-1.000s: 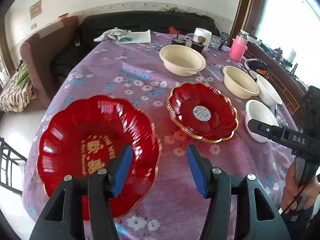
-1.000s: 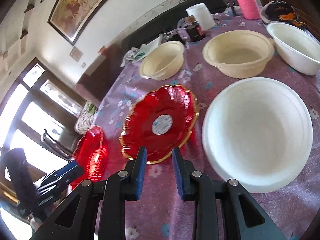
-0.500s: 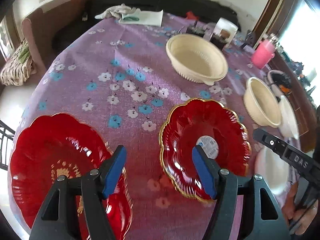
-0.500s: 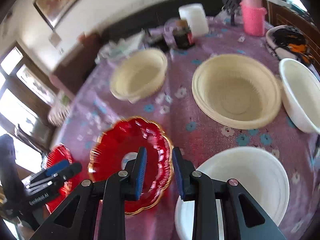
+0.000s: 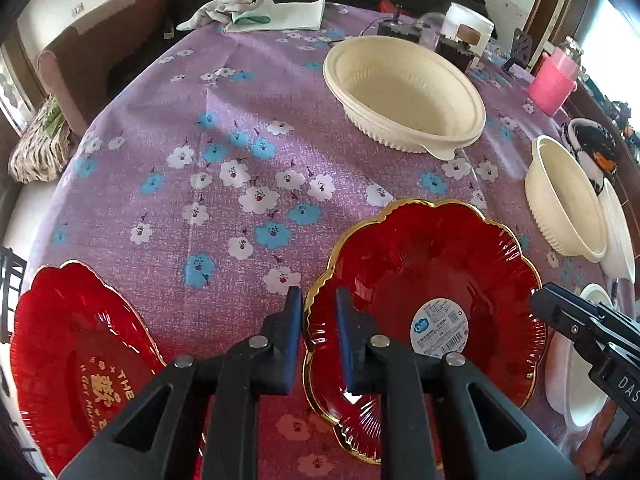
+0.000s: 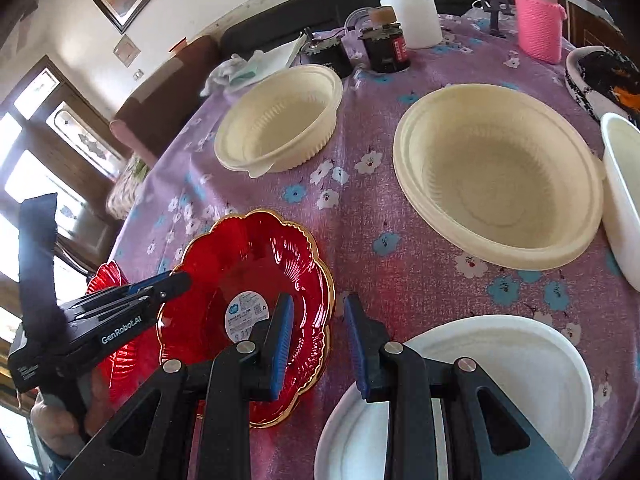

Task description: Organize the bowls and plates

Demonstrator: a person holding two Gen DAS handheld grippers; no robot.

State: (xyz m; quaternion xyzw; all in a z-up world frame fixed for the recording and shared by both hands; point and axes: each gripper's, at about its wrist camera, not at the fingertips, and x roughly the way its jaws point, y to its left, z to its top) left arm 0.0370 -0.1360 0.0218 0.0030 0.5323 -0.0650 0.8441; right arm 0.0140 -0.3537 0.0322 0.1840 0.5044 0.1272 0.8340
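A gold-rimmed red plate (image 5: 432, 280) (image 6: 248, 264) with a round white label lies on the purple flowered tablecloth (image 5: 240, 120). My left gripper (image 5: 318, 298) (image 6: 182, 278) is at its left rim. The jaws are closing, with the rim between the blue pads. My right gripper (image 6: 318, 336) (image 5: 538, 300) hovers open over the plate's right rim, beside a white bowl (image 6: 500, 368). A larger red plate with gold lettering (image 5: 80, 360) lies to the left. Two cream bowls (image 5: 404, 92) (image 5: 560, 200) and another white bowl (image 5: 620, 232) stand farther back.
Along the far edge stand a pink knitted bottle (image 6: 538, 20), a white jar (image 6: 412, 12), a dark jar (image 6: 384, 48) and a black patterned dish (image 6: 604, 80). A cloth and papers (image 5: 260, 16) lie at the back. A brown chair (image 5: 100, 60) stands beyond the table.
My left gripper moved right from the lettered red plate to the gold-rimmed one, and its jaws narrowed around the rim. The right gripper drifted closer to that plate's right rim.
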